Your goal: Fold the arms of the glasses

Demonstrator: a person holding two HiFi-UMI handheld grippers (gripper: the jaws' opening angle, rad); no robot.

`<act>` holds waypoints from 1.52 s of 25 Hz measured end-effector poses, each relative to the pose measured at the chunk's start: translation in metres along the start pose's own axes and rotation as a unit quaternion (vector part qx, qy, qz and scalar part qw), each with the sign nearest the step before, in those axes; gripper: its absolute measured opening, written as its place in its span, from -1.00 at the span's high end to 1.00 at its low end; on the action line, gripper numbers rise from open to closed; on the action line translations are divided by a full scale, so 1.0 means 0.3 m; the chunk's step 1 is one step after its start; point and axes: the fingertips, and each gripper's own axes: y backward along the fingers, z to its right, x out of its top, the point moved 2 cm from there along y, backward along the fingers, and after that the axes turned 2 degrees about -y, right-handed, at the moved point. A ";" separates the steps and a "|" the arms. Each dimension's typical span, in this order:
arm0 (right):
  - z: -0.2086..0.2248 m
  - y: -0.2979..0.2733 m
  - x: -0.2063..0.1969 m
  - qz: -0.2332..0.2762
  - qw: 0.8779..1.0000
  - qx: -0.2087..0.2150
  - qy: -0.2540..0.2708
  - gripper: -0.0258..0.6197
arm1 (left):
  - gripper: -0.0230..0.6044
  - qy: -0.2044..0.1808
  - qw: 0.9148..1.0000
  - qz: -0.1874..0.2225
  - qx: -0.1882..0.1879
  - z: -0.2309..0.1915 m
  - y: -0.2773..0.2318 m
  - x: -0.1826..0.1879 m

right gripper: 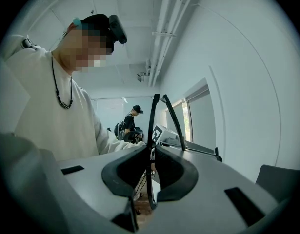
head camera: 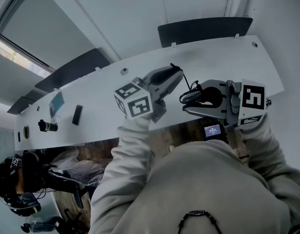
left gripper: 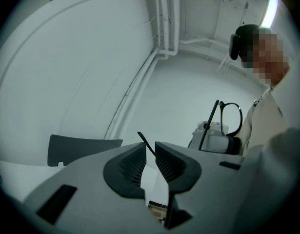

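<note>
Glasses (right gripper: 151, 126): centre-right of head view, over near edge of desk (head camera: 228, 57), between both tools.
Right tool (right gripper: 152, 152): clamped on front rim.
Left tool (left gripper: 150, 147): nearly closed, pinching arm tip (left gripper: 143, 138).
Risk: thin tip slips free during fold; excess force strains hinge.

"Was there any writing to read anywhere?"

"None that I could make out. The left cube (head camera: 133, 100) and the right cube (head camera: 252, 97) carried only black-and-white square marker patterns, no letters or digits."

"And the small screen (head camera: 212, 130) low in the head view?"

"It was lit, with a pale line or two across it, but too small and blurred to read."

"Anything in the gripper views?"

"The right gripper view showed one more square marker (right gripper: 158, 132) on a pale block. It was a pattern again, not text."
</note>
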 end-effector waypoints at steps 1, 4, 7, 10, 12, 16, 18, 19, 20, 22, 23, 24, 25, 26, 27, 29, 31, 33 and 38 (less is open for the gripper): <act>0.003 0.003 -0.005 -0.002 1.000 0.000 0.000 0.73 | 0.74 -0.001 1.000 0.001 0.000 -0.002 -0.002 -0.003; 0.029 -0.010 -0.010 -0.006 1.000 0.002 -0.008 0.73 | 0.75 -0.006 1.000 -0.001 -0.003 -0.020 -0.002 0.008; 0.030 -0.010 -0.009 -0.001 1.000 0.007 -0.030 0.73 | 0.78 -0.006 1.000 0.007 -0.017 -0.004 -0.002 0.022; 0.019 0.003 -0.025 -0.008 0.999 0.005 -0.037 0.73 | 0.79 -0.010 1.000 0.008 -0.020 0.019 -0.005 0.017; 0.020 0.005 -0.035 -0.014 0.999 0.004 -0.038 0.73 | 0.80 -0.013 1.000 0.008 -0.021 0.023 -0.007 0.017; 0.037 -0.005 -0.031 -0.015 0.999 0.005 -0.044 0.73 | 0.81 -0.013 0.999 0.007 -0.030 0.014 -0.010 0.029; 0.040 -0.012 -0.034 -0.020 0.999 0.006 -0.043 0.73 | 0.82 -0.010 0.999 0.008 -0.034 0.012 -0.011 0.031; 0.041 -0.013 -0.038 -0.023 0.999 0.006 -0.042 0.73 | 0.82 -0.011 0.999 0.010 -0.034 0.014 -0.011 0.033; 0.042 -0.013 -0.040 -0.026 0.999 0.006 -0.043 0.73 | 0.82 -0.012 0.999 0.012 -0.034 0.017 -0.010 0.037; 0.047 -0.013 -0.039 -0.025 0.998 0.006 -0.049 0.73 | 0.83 -0.017 0.999 0.015 -0.035 0.025 -0.008 0.049; 0.050 -0.013 -0.040 -0.025 0.998 0.005 -0.053 0.73 | 0.83 -0.021 0.999 0.015 -0.036 0.029 -0.007 0.053; 0.053 -0.013 -0.044 -0.028 0.998 0.004 -0.057 0.73 | 0.84 -0.026 0.999 0.012 -0.036 0.033 -0.008 0.055; 0.056 -0.013 -0.051 -0.031 0.998 0.002 -0.061 0.73 | 0.84 -0.031 0.999 0.007 -0.035 0.036 -0.009 0.053; 0.061 -0.011 -0.059 -0.035 0.997 -0.001 -0.065 0.73 | 0.84 -0.037 0.999 0.001 -0.033 0.036 -0.013 0.049; 0.068 -0.009 -0.066 -0.038 0.997 -0.004 -0.070 0.73 | 0.84 -0.041 0.999 -0.004 -0.033 0.036 -0.016 0.046; 0.079 -0.006 -0.076 -0.040 0.996 -0.008 -0.077 0.73 | 0.85 -0.043 0.998 -0.003 -0.037 0.037 -0.021 0.046; 0.081 -0.005 -0.079 -0.040 0.996 -0.008 -0.081 0.73 | 0.85 -0.039 0.998 0.004 -0.043 0.043 -0.021 0.049; 0.082 -0.005 -0.081 -0.042 0.996 -0.009 -0.082 0.73 | 0.85 -0.038 0.998 0.006 -0.044 0.050 -0.019 0.049; 0.093 0.005 -0.093 -0.043 0.994 -0.014 -0.095 0.73 | 0.86 -0.040 0.998 0.005 -0.042 0.054 -0.010 0.051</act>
